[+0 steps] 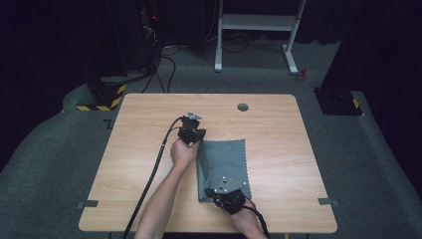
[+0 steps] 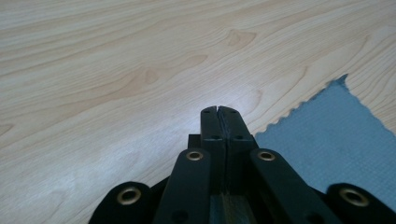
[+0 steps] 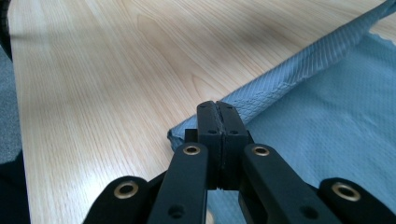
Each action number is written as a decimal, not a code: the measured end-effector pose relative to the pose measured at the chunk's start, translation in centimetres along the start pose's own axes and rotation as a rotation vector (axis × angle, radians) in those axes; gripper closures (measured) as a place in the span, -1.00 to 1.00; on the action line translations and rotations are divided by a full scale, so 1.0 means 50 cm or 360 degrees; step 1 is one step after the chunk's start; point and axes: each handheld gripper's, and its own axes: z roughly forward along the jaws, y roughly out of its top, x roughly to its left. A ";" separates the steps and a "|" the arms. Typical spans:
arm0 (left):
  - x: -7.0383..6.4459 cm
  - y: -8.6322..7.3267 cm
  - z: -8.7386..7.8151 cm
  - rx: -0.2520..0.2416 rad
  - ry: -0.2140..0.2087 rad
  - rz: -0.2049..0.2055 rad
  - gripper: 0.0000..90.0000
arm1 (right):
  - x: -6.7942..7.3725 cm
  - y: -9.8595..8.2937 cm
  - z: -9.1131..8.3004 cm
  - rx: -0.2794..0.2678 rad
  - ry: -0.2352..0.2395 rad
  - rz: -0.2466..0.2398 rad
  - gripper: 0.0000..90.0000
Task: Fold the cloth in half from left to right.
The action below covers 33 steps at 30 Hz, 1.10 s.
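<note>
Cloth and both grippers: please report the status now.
Left gripper shut, at the cloth's far left corner, nothing seen between its jaws. Right gripper shut at the near folded edge; grip unclear. Table around it bare.

A light wood-grain worktop (image 1: 149, 199) with rounded corners and a round grommet hole (image 1: 243, 107) near its far edge carries a grey cloth (image 1: 226, 162), lying right of centre, its left edge folded over.

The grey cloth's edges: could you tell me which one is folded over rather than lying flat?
The left edge of the grey woven cloth, running between the two hand-held grippers, is folded over; the far and right edges lie flat on the wooden table.
</note>
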 end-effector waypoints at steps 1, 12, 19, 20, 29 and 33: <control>-0.004 0.003 0.002 -0.0002 -0.0003 0.0006 0.98 | 0.000 0.000 0.000 0.0000 0.0000 0.0000 1.00; -0.049 0.022 0.027 -0.0013 -0.0059 0.0036 0.98 | -0.029 -0.045 -0.042 0.0011 -0.0055 0.0094 1.00; -0.073 0.038 0.036 -0.0006 -0.0072 0.0090 0.98 | -0.039 -0.063 -0.063 -0.0005 -0.0088 0.0122 1.00; -0.077 0.040 0.039 0.0000 -0.0074 0.0093 0.98 | -0.039 -0.063 -0.063 -0.0005 -0.0088 0.0122 1.00; -0.121 0.056 0.072 0.0011 -0.0116 0.0163 0.98 | -0.048 -0.086 -0.090 0.0005 -0.0142 0.0166 1.00; -0.137 0.057 0.091 0.0021 -0.0141 0.0161 0.98 | -0.056 -0.098 -0.105 0.0021 -0.0169 0.0182 1.00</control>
